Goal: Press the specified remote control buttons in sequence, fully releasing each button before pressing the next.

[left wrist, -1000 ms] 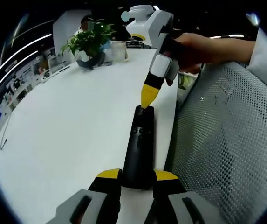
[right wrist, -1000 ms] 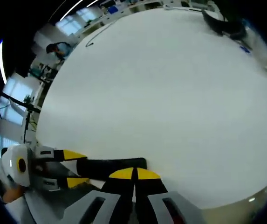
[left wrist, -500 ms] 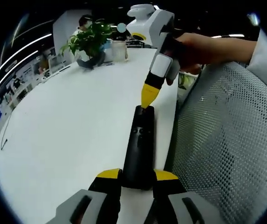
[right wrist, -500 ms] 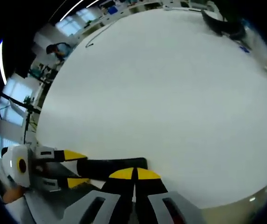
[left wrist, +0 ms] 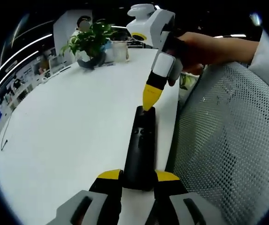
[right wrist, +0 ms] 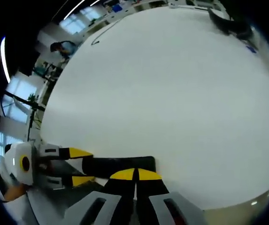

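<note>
In the left gripper view, the black remote control [left wrist: 140, 150] is being held at its near end between the 2 yellow-tipped jaws of the left gripper [left wrist: 139, 177], which are closed only as far as the remote's width. The remote is lying flat on the white table [left wrist: 68, 136], close to the table edge beside a mesh chair back [left wrist: 228, 150]. At the remote's far end, the right gripper [left wrist: 149, 96] is being held with its 2 jaws brought together into 1 point, tip at or just above the top face; contact cannot be told. Past the remote, a potted plant [left wrist: 91, 44] is standing on the table.

The remote is judged light, rigid and smooth, so sliding under a press is likely; the side grip at the near end is best kept.
</note>
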A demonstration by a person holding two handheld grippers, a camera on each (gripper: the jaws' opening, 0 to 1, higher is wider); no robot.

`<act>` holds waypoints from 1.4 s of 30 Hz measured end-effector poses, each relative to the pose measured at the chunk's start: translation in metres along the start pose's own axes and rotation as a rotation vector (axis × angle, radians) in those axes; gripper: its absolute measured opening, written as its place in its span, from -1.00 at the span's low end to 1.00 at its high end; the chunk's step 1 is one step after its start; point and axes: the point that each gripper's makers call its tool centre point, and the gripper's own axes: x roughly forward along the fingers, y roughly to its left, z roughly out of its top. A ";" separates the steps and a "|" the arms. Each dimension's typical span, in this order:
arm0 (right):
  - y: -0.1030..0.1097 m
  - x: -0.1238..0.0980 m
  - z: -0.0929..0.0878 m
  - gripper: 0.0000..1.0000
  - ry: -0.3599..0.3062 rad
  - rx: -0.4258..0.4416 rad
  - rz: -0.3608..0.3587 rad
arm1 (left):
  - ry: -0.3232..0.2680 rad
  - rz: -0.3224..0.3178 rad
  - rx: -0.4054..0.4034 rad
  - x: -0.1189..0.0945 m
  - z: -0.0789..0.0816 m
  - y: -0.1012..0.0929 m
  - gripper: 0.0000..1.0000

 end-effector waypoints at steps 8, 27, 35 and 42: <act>-0.002 0.000 -0.002 -1.00 0.010 -0.014 -0.012 | 0.001 0.002 0.000 0.000 0.000 0.000 -0.50; -0.003 0.000 -0.002 -1.00 0.007 -0.013 -0.018 | 0.005 0.001 0.001 0.000 0.000 -0.001 -0.50; -0.002 0.001 -0.003 -1.00 0.015 -0.058 -0.043 | 0.006 0.004 0.005 0.000 0.000 -0.001 -0.50; -0.004 0.002 -0.002 -1.00 0.020 -0.059 -0.049 | 0.004 0.002 -0.001 0.000 0.000 0.000 -0.50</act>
